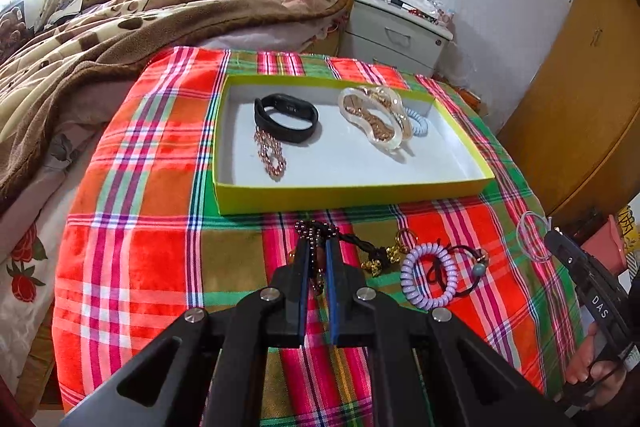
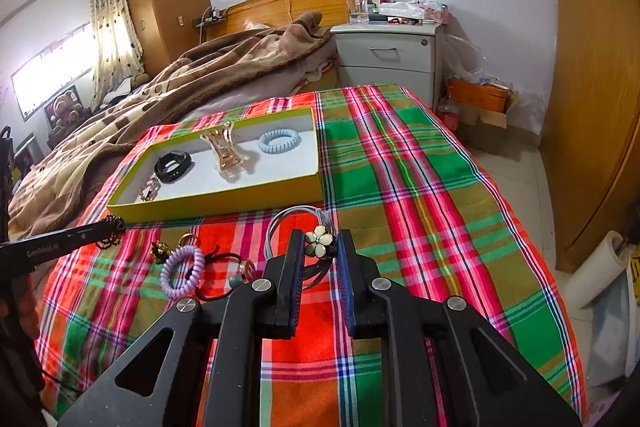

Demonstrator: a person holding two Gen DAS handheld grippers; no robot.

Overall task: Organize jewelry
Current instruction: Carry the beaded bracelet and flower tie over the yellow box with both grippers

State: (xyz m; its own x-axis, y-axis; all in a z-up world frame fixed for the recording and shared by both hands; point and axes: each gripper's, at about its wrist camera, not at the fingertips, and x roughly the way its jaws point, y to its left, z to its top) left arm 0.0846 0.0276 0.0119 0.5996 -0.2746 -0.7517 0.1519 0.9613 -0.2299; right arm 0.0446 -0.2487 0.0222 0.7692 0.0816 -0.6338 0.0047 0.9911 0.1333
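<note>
Plaid cloth (image 1: 140, 187) showing red, green, pink and olive checks across centre frame. Tray (image 1: 348, 195) showing yellow-green walls, white floor. Inside it: black band (image 1: 286, 117), rose-gold chain (image 1: 272, 155), clear-and-gold clip (image 1: 376, 119), pale blue coil (image 2: 279, 140). Lower frame: lilac coil (image 1: 429, 275), dark beads (image 1: 316, 229), cream flower (image 2: 319, 242). Brown spotted blanket (image 1: 100, 27) lying upper left.
</note>
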